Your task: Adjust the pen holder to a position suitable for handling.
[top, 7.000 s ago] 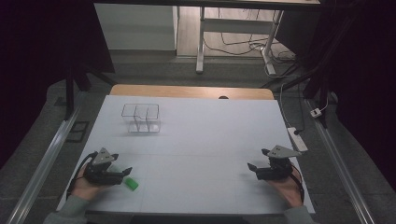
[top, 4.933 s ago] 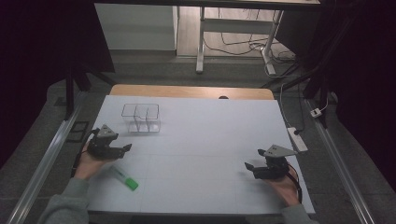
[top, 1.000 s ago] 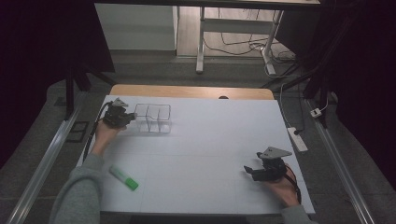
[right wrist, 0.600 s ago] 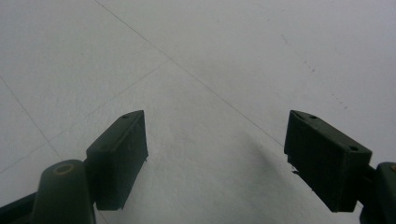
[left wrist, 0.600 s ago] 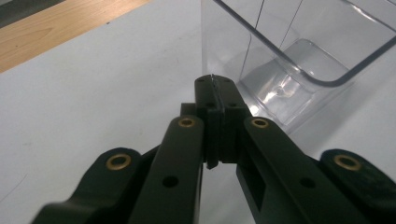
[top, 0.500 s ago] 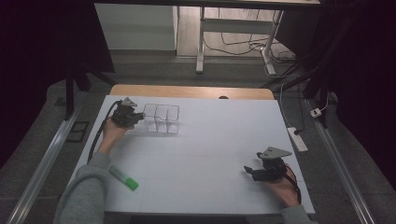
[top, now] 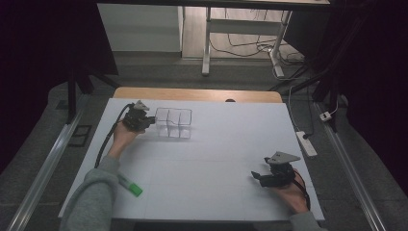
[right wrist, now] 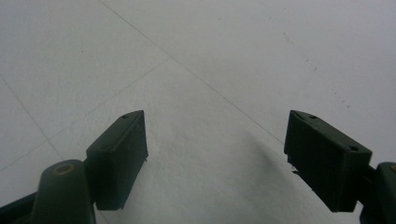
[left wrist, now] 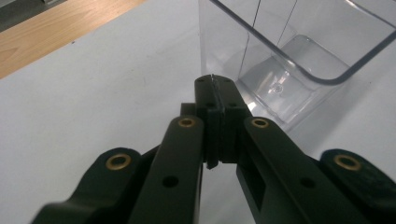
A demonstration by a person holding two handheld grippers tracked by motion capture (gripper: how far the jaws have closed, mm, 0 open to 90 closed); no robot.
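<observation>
Moved: clear plastic three-compartment box (top: 173, 123) has slid rightward across the white table (top: 221, 144), dragged by the left gripper (top: 153, 120).
Left arm: grey sleeve (top: 94, 192) stretched far forward, hand (top: 122, 137) low on the table behind the gripper.
Left jaws: clamped tight together, seemingly on the box's near wall (left wrist: 219, 46).
Box position: far left part of the table, upright.
Right gripper (top: 255, 175): low at the near right, hand (top: 288, 195) behind it.
Right jaws: spread wide, nothing between them.
Green marker (top: 129, 185): near left edge, beside the sleeve.
</observation>
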